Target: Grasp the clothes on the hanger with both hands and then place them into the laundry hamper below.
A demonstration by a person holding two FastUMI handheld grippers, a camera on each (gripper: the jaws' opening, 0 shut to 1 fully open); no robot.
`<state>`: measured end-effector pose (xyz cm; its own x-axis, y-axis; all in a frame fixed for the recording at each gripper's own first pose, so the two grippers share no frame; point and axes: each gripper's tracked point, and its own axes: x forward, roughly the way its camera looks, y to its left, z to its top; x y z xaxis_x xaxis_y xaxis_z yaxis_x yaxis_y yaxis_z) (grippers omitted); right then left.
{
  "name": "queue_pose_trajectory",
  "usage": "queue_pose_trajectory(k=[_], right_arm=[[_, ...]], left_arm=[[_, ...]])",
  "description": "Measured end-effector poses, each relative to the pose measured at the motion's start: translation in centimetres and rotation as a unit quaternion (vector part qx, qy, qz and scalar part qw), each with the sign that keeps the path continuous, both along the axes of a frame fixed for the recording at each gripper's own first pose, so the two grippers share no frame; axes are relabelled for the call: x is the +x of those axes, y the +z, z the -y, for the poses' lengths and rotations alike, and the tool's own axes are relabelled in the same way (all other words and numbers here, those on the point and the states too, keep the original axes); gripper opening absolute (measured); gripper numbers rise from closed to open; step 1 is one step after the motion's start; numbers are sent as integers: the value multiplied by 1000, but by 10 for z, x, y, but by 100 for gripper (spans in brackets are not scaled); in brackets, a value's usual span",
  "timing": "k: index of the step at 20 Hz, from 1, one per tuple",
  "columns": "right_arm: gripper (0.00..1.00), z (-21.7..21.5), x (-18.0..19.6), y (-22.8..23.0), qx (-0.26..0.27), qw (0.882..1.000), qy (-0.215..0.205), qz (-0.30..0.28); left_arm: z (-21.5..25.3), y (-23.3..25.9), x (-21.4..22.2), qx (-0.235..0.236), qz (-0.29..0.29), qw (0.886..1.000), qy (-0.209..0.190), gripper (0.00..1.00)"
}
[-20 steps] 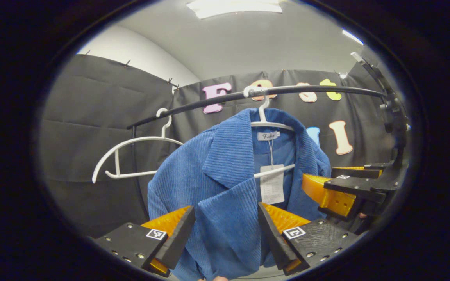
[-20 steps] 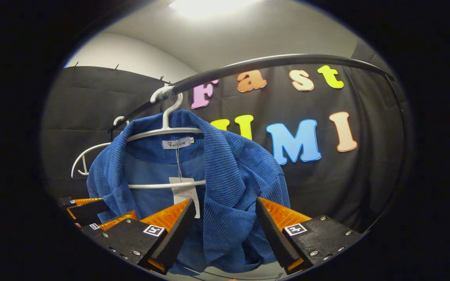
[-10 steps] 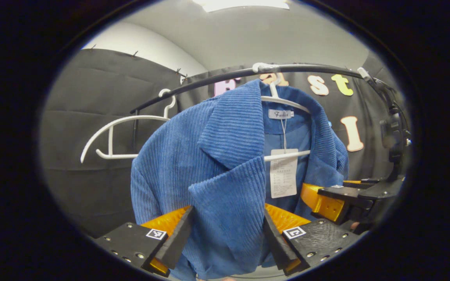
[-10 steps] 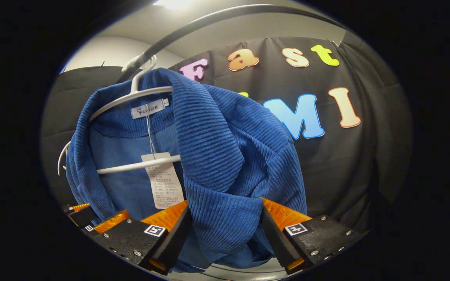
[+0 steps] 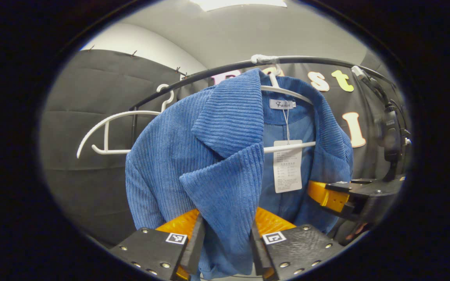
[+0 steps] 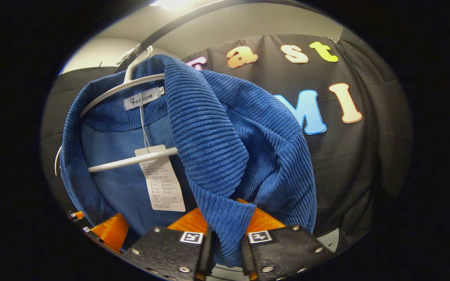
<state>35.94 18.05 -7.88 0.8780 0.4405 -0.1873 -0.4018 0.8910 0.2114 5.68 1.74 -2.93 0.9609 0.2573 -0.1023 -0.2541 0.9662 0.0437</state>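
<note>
A blue corduroy jacket (image 5: 193,148) hangs on a white hanger (image 5: 287,92) from a black rail (image 5: 326,61). My left gripper (image 5: 225,244) holds the jacket's near lapel from below, and both fingers press on the fabric. In the right gripper view the same jacket (image 6: 225,132) is close up on its hanger (image 6: 131,162). My right gripper (image 6: 225,244) is shut on the tip of the other lapel. The left gripper view also shows the right gripper (image 5: 328,195) at the jacket's far side. The left gripper's finger (image 6: 109,230) shows at the lower left of the right gripper view.
An empty white hanger (image 5: 108,130) hangs on the rail left of the jacket. A paper tag (image 5: 287,166) dangles inside the collar, also seen as a tag (image 6: 162,187) from the right. A black stand with cables (image 5: 391,132) rises at the rail's right end.
Both grippers moved closer to the jacket and their fingers closed in from a wide gap onto the two lapels. The jacket has stayed on its hanger.
</note>
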Motion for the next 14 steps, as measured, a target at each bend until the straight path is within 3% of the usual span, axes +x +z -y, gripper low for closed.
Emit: queue_pose_trajectory(k=[1, 2, 3, 6, 7, 14], right_arm=[[22, 5, 1, 5, 3, 1000, -7, 10], [7, 8, -4, 8, 0, 1000, -5, 18], [6, 9, -7, 9, -11, 1000, -2, 25], [5, 19, -18, 25, -36, 997, -2, 67], [5, 24, -21, 33, -38, 996, -9, 85], [5, 63, -32, 102, -42, 978, -66, 191]], left_arm=[[1, 2, -3, 2, 0, 1000, -1, 54], [2, 5, -5, 6, 5, 1000, -6, 54], [3, 6, -2, 5, 11, 1000, -15, 53], [-7, 19, -2, 23, 34, 999, 6, 11], [-8, 19, 0, 24, 40, 999, 5, 6], [-19, 46, 1, 57, 79, 995, 4, 2]])
